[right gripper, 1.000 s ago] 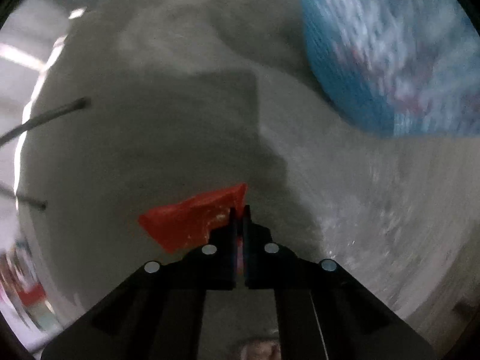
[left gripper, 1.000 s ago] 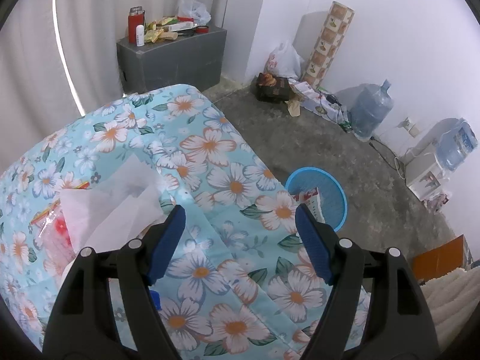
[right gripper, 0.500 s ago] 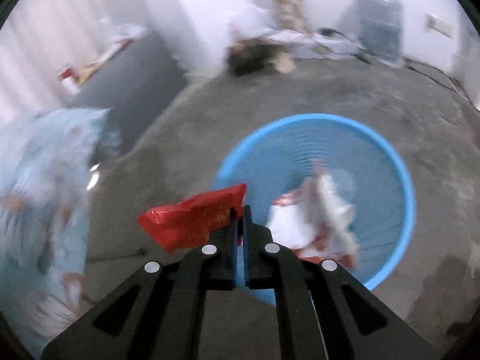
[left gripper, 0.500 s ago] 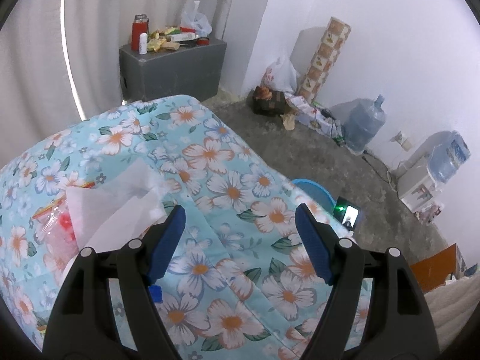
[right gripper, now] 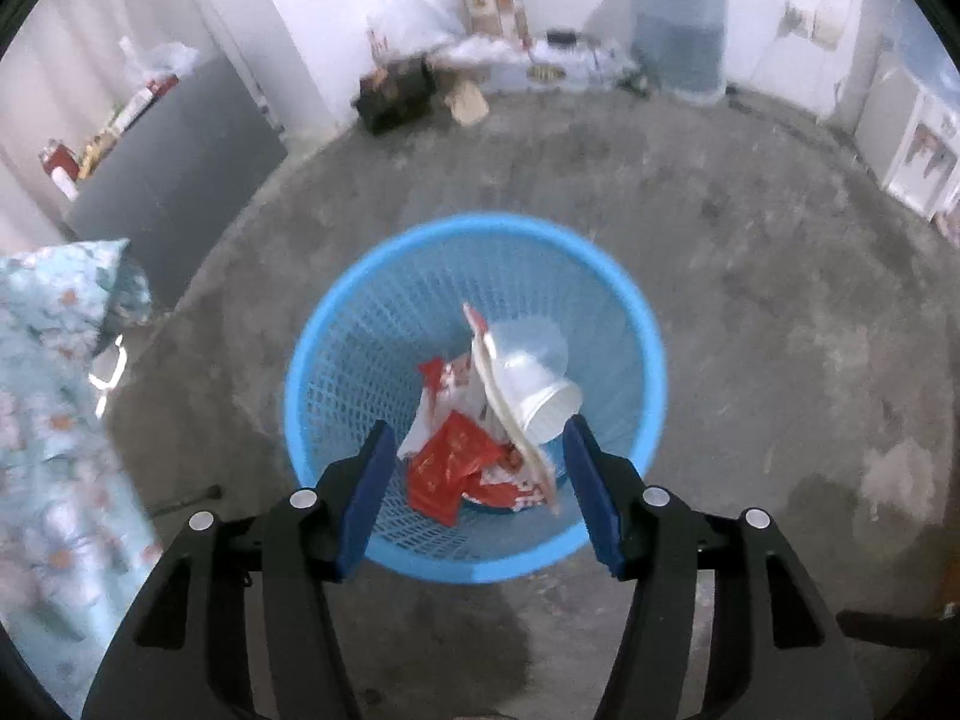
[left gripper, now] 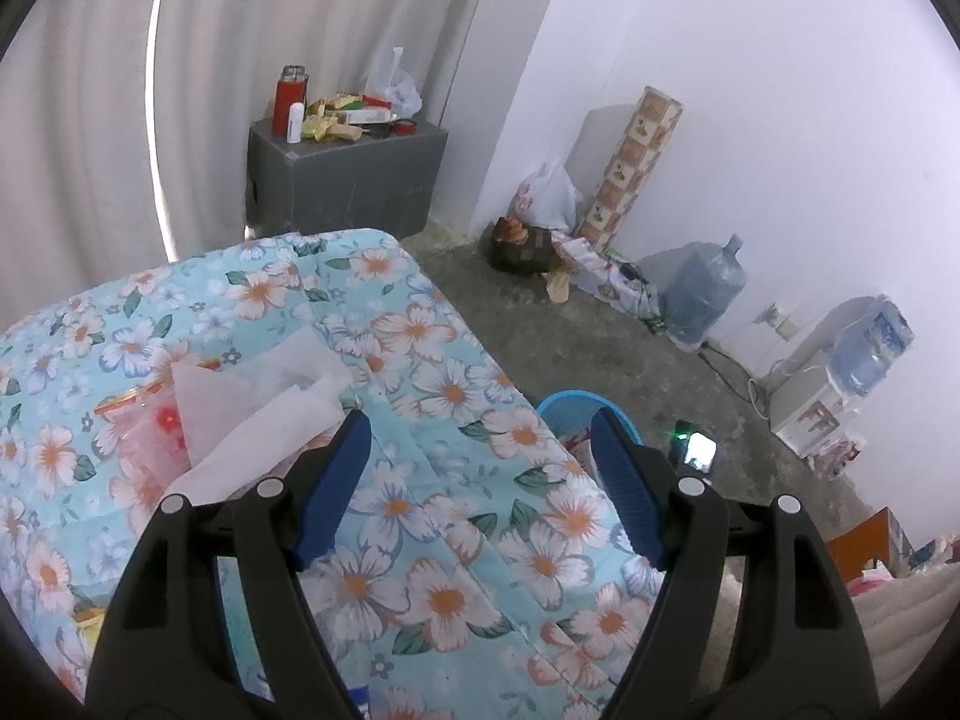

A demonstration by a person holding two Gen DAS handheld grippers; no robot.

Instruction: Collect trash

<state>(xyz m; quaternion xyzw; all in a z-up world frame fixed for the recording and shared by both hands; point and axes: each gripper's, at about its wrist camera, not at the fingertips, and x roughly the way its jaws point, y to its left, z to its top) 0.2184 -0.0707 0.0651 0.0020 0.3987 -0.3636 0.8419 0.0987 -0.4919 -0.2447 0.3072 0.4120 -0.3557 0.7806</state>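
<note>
So since a second ago the red wrapper (right gripper: 451, 463) went from pinched in my right gripper (right gripper: 479, 495) to lying inside the blue basket (right gripper: 336, 324), on top of the paper cup (right gripper: 537, 387) and the other wrappers. The jaws have just been opening and now stand wide with nothing between them, right above the basket so the drop landed inside and not on the floor.

Going left to right from that basket: the bed with the flowered sheet (left gripper: 420, 372) is just left of it. White tissue (left gripper: 264, 402) lies well up the bed from the basket, over a clear packet (left gripper: 141, 429), which I'd guess is the next trash. My left gripper (left gripper: 480, 462) hovers over the sheet between tissue and basket, jaws wide and empty, probably waiting for the next grab.
</note>
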